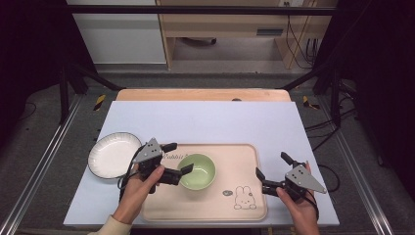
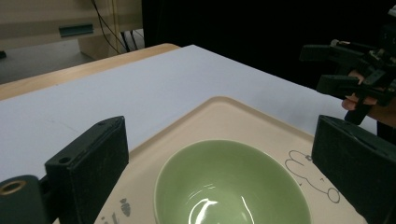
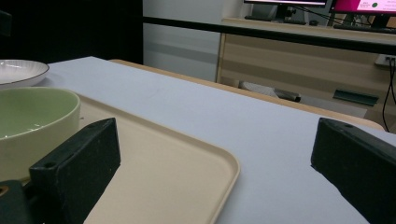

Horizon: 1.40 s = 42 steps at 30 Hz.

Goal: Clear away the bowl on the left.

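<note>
A wooden table (image 1: 147, 94) is seen from above, most of its top covered by a pale blue-white mat (image 1: 205, 120). On the near half of the mat a beige tray (image 1: 235, 161) with rounded corners is laid flat; a small rabbit drawing (image 1: 243, 197) is printed near its near right corner. A green bowl (image 1: 198, 171) stands upright inside the tray, toward the tray's left side, and it appears empty, with light reflected on its inner surface. A white plate (image 1: 112, 154) with a dark rim is set on the mat just left of the tray, apart from it.

The left gripper (image 1: 177, 157) is held by the person's left hand (image 1: 139, 188) over the tray's left edge, its jaws spread wide and nothing held between them. One jaw tip is seen right at the bowl's left rim; contact cannot be told. In the left gripper view the bowl lies between and below the two parted jaws.

The right gripper (image 1: 272, 166) is held by the right hand (image 1: 298, 205) at the tray's right edge, jaws likewise spread apart and empty, well away from the bowl. In the right gripper view the tray's corner is seen between its jaws.
</note>
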### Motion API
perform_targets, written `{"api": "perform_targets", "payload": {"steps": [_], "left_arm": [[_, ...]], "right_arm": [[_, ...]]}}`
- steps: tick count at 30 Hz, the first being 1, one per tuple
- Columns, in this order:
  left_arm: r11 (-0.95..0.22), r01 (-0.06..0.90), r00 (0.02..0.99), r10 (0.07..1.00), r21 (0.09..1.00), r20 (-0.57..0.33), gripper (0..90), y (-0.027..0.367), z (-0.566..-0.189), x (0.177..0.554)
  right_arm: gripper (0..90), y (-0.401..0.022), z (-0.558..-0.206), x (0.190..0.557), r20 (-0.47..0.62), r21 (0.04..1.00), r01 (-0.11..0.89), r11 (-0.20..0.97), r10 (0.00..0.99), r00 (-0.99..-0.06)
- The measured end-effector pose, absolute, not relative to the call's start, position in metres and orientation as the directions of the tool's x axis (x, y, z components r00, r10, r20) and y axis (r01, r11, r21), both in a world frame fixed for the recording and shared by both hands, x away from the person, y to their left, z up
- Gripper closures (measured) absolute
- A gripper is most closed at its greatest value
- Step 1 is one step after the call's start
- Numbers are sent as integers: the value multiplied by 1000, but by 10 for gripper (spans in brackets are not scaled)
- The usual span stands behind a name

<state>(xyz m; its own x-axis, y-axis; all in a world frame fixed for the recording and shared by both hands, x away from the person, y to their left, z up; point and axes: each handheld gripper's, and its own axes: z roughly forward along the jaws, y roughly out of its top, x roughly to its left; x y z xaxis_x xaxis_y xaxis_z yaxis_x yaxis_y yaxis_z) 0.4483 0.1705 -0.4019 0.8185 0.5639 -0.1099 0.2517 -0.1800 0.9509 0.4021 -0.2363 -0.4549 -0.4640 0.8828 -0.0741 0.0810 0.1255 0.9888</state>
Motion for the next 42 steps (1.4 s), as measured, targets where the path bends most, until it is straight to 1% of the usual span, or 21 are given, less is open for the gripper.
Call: {"api": "perform_targets", "payload": {"steps": [11,22,42], "left_arm": [[-133,209,801,592,969,-92,28,190,-388,444],[-84,188,779,620,979,-96,28,209,-375,440],[-79,158,728,683,984,-61,30,244,-368,438]], "right_arm": [[15,-236,-455,402,-82,988,78,132,883,-462],[16,-236,-455,403,-84,988,78,135,882,-464],[16,-237,-455,402,-85,988,73,133,885,-458]]}}
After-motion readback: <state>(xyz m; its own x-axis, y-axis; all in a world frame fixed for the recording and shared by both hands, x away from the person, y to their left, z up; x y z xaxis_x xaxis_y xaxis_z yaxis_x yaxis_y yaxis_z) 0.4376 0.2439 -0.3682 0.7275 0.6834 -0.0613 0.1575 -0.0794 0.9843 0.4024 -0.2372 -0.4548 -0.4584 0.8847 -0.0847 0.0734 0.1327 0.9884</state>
